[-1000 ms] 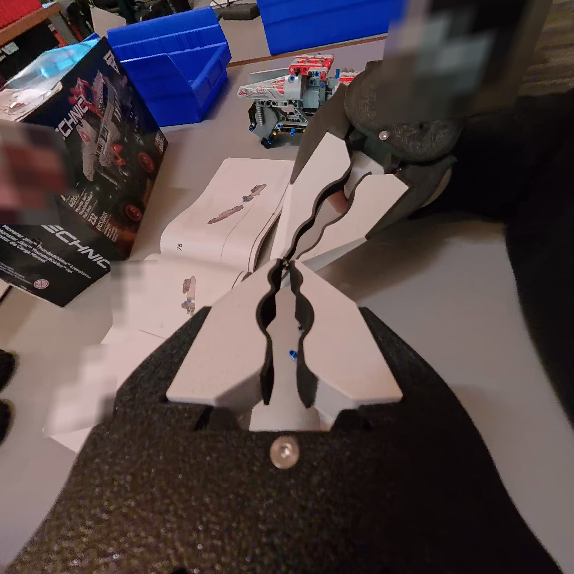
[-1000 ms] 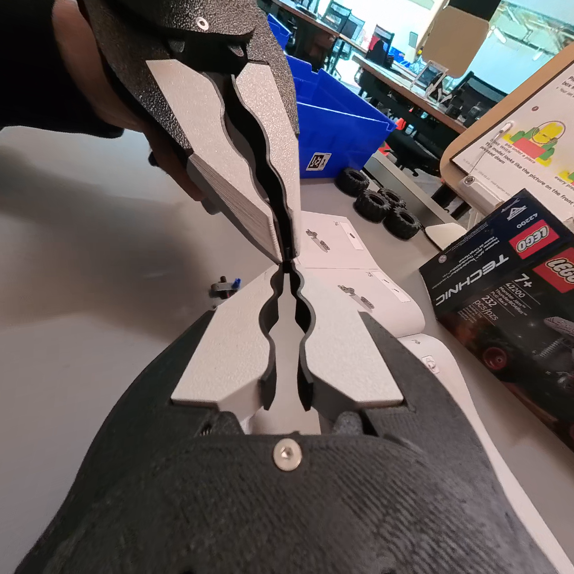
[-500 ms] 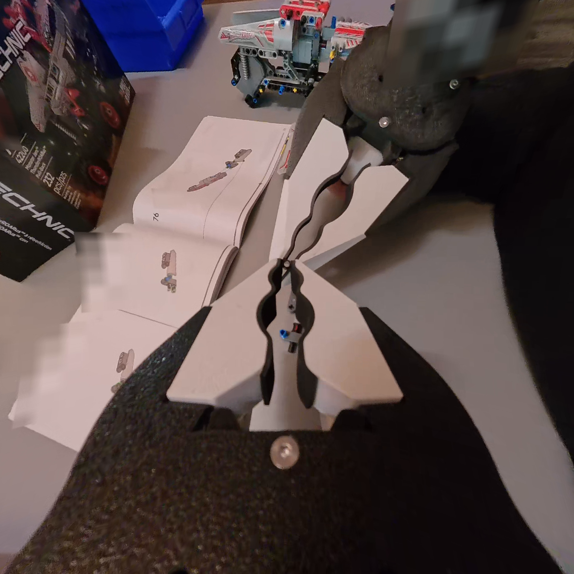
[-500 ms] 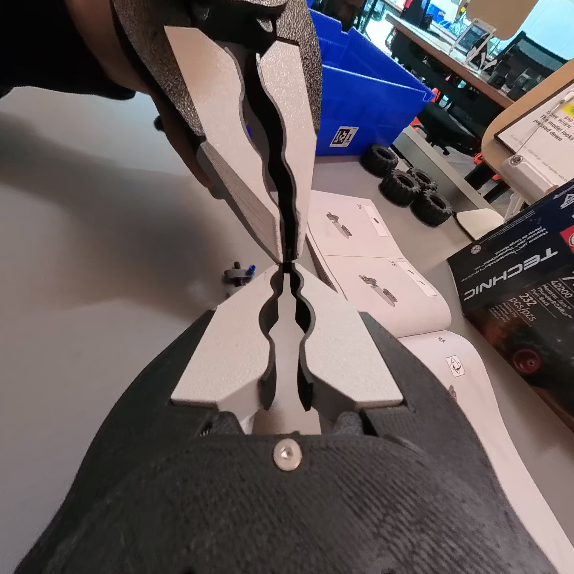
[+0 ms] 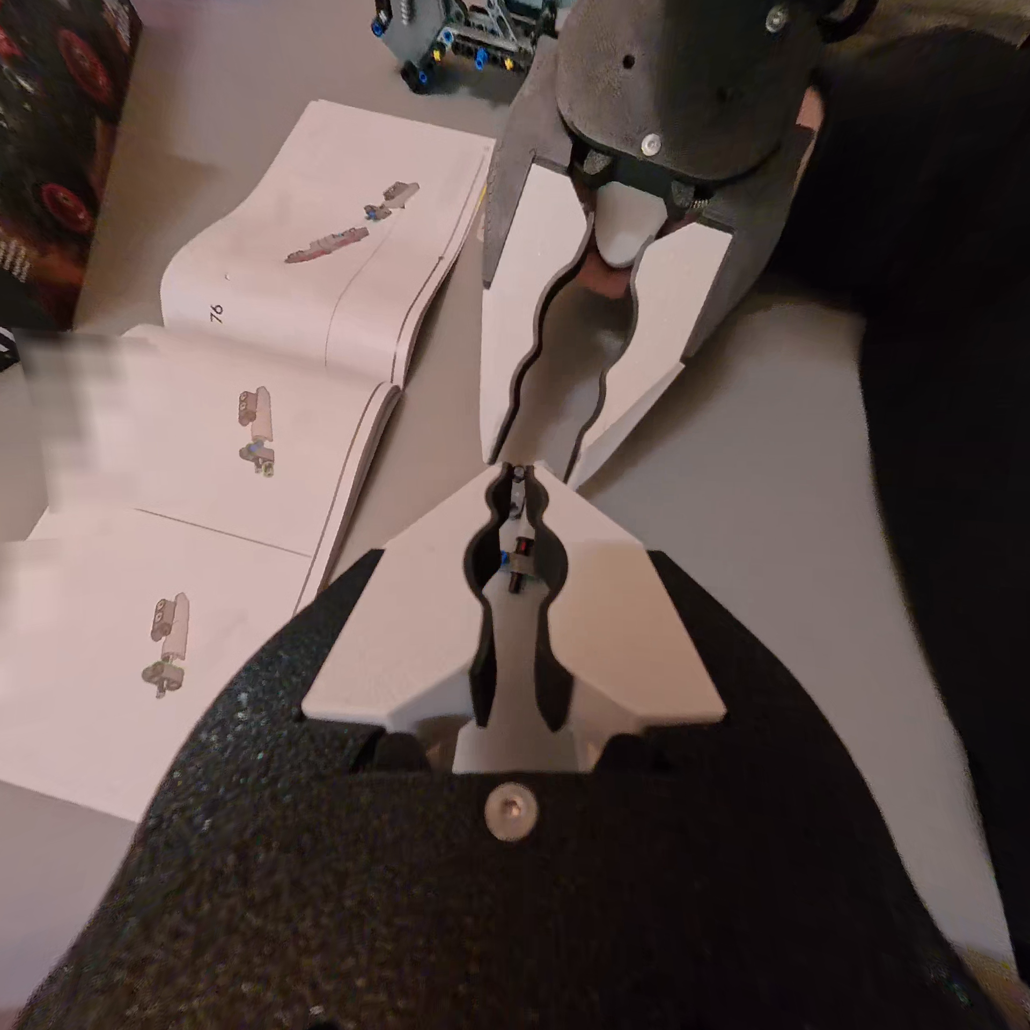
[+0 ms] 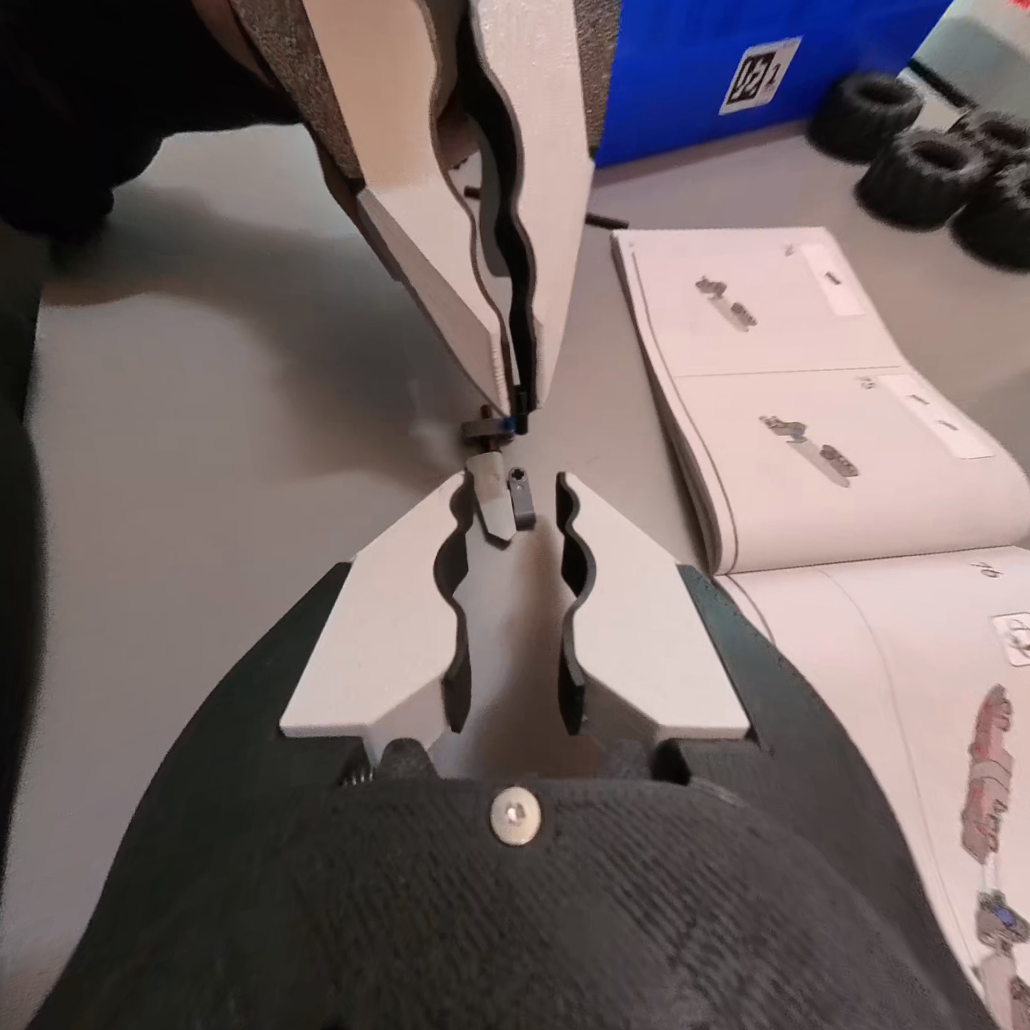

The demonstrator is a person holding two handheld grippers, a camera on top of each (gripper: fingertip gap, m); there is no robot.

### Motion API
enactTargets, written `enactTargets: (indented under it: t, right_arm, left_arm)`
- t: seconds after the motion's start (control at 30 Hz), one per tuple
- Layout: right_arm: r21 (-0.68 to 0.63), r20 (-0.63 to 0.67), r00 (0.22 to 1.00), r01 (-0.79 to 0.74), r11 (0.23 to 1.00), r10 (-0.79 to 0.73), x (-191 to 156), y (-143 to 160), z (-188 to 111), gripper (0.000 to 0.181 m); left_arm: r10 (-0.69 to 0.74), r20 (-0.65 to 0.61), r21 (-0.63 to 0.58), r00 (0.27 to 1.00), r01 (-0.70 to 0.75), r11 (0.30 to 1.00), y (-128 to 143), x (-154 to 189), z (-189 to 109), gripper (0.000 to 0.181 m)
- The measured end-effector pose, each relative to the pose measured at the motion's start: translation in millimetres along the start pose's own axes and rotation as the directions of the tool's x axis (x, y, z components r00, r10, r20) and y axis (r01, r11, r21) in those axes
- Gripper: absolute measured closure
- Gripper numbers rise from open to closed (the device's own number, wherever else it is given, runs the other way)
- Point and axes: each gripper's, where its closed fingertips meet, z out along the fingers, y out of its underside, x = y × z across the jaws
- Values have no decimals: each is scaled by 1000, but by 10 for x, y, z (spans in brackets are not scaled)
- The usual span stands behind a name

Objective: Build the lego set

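Tongs on the left (image 6: 515, 401), with matte grey wavy-edged fingers, pinch a small black pin at their tips; it joins a little dark-grey-and-blue lego assembly (image 6: 490, 429) lying on the smooth grey counter (image 6: 223, 418), just left of the open instruction booklet (image 6: 780, 390). Right tongs (image 6: 513, 479) stand spread, tips either side of a pale grey beam (image 6: 493, 499) and dark connector (image 6: 521, 496). Half a second ago they were pressed together, tip to tip with the left pair. Knobbly black tyres (image 6: 919, 161) sit beyond the booklet.
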Motion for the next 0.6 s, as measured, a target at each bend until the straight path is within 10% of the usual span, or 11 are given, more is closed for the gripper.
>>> enactTargets:
  t: [0.03,0.6]
  right_arm:
    - [-22,18,1000,-3,1000,3,-19,29,25,155]
    - [-122,129,986,-91,988,107,-12,165,91,161]
  left_arm:
    - [-3,-5,-17,1000,3,1000,33,-9,25,180]
    - [17,-7,-177,1000,-18,984,260,-54,181,180]
